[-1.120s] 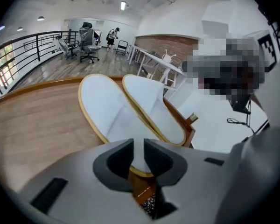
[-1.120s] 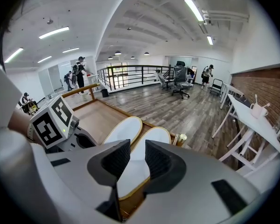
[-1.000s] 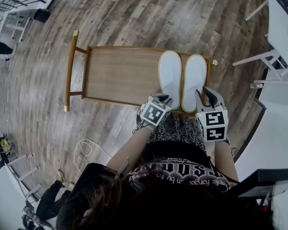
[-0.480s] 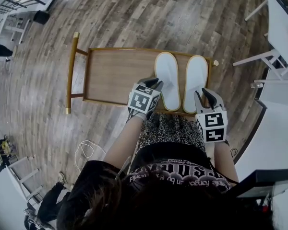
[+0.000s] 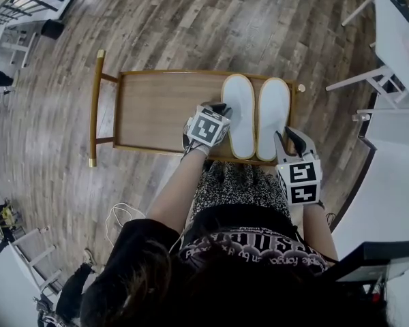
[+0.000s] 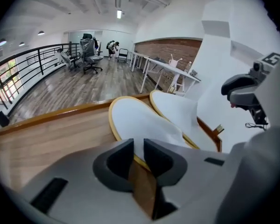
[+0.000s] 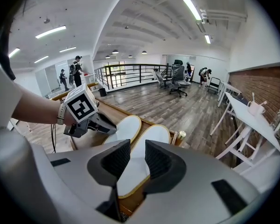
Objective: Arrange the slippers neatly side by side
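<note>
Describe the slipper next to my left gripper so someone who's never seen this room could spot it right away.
A low wooden tray table stands on the plank floor, with two white, tan-rimmed slippers lying at its right end. It is the left slipper: unlike the right slipper, it borders the bare wood and has the left gripper at its outer edge.

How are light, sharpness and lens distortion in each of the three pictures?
Head view: evenly lit and sharp; the white, yellow-rimmed slippers show no glare, yet the brown wooden tray looks bowed. Left gripper view: black corners, the near jaws slightly soft. Right gripper view: bright ceiling strip lights, black corners.
</note>
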Motion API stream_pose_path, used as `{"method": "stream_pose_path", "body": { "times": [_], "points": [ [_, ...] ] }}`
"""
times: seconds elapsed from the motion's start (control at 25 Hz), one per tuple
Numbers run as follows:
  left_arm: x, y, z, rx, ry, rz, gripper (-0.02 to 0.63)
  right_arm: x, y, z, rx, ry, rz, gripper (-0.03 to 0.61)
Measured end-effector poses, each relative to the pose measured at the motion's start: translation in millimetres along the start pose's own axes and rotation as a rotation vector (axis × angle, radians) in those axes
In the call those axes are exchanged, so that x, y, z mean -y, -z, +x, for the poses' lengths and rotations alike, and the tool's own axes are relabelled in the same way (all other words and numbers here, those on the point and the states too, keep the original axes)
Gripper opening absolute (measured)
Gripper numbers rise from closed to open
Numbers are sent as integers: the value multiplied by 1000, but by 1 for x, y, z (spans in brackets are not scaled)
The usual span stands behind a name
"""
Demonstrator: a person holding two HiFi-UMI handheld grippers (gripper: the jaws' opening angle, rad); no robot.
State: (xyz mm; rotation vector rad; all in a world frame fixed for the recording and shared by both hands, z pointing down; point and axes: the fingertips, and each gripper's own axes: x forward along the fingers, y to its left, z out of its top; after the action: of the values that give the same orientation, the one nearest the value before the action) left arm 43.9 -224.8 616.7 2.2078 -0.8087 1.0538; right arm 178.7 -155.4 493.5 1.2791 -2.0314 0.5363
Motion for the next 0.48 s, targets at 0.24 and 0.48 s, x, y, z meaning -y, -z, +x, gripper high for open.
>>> {"method": "stream_pose_path", "body": {
  "times": [0.24,0.48],
  "points": [
    [10,-9,5,-12,48,87,69,-4,-1,2,0,-3,5,101],
    [6,-27,-27,70,29,77,69,-2,-13,-1,35,10,27,101]
  ]
}}
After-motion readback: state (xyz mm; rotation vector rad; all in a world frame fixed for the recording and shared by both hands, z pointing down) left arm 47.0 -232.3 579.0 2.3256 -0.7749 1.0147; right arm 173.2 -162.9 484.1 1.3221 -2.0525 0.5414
